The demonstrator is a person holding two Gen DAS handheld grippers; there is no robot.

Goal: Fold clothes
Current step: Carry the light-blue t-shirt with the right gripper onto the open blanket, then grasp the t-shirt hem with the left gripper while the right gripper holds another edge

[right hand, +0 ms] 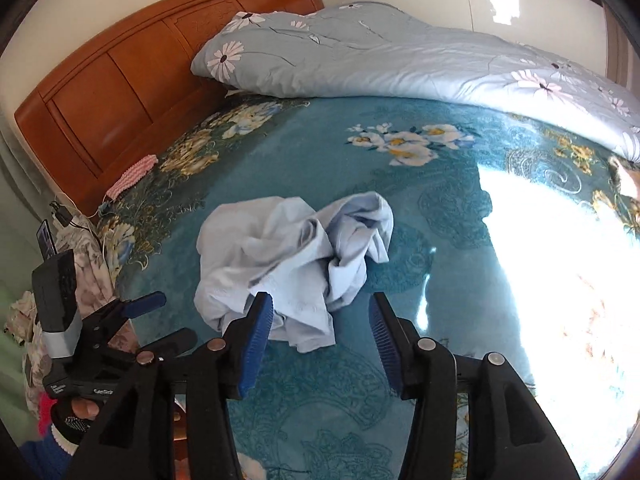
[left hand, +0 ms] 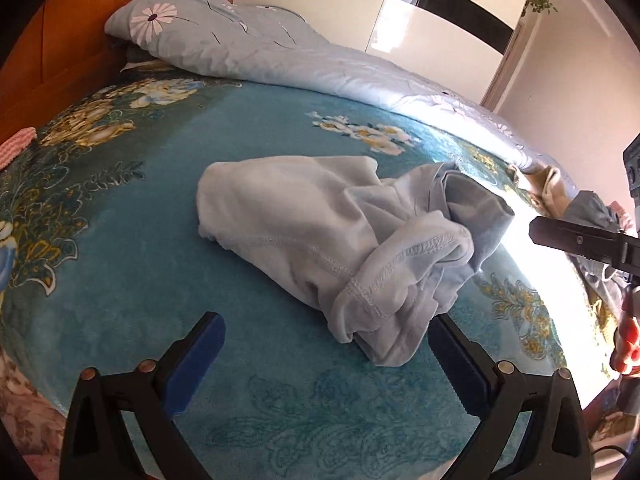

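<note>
A pale blue garment [left hand: 320,240] lies crumpled in a heap on the teal flowered bedspread [left hand: 140,260]. Its stitched hem bunches toward my left gripper [left hand: 324,336], which is open and empty just short of the heap, its right finger beside the cloth. In the right wrist view the same garment [right hand: 288,256] lies just ahead of my right gripper [right hand: 320,320], open and empty, its left finger over the cloth's near edge. The right gripper also shows at the right edge of the left wrist view [left hand: 580,240], and the left gripper at lower left of the right wrist view [right hand: 120,320].
A light blue daisy-print quilt [right hand: 400,60] is piled along the far side of the bed. A wooden headboard [right hand: 120,80] stands at the left. A pink knitted item [right hand: 132,178] lies near it. Other clothes [left hand: 560,196] lie at the bed's right. Bright sunlight [right hand: 560,260] washes out the right side.
</note>
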